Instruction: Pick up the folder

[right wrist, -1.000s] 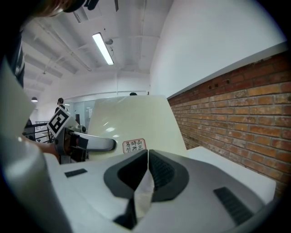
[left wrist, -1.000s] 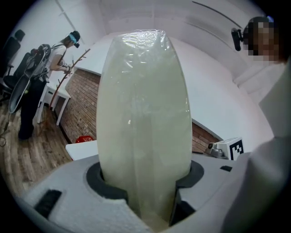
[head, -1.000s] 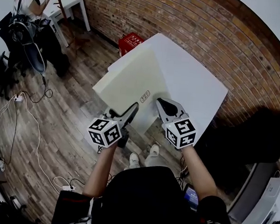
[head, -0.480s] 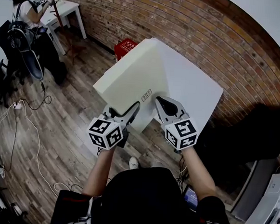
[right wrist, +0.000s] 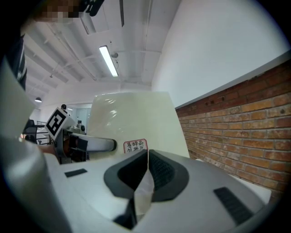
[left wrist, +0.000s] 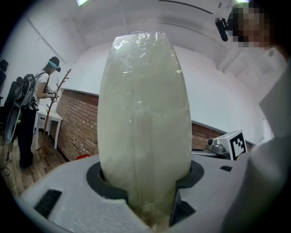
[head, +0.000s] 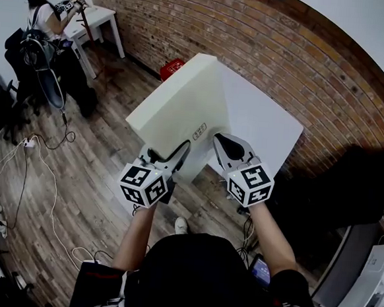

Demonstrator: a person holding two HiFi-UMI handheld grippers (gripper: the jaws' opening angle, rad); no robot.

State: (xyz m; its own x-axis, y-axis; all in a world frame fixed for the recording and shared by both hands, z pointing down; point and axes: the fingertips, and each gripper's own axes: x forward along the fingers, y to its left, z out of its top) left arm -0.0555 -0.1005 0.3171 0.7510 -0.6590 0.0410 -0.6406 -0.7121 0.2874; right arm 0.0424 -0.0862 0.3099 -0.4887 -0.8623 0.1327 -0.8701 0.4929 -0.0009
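While left gripper (head: 179, 152) grasps the folder (head: 183, 102) by its thick edge at 6 o'clock and right gripper (head: 220, 143) pinches its wrap, pickup looks done: folder off desk (head: 270, 126).

Left gripper (head: 177, 154): level, jaws wide, clamped on folder (head: 183, 102) edge. Right gripper (head: 222, 145): jaws nearly closed, pinching folder wrap. Forearms (head: 269, 236): bare, stretched forward.

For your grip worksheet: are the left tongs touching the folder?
Touching. The left gripper view shows the folder wedged between the left tongs, which press both its sides.
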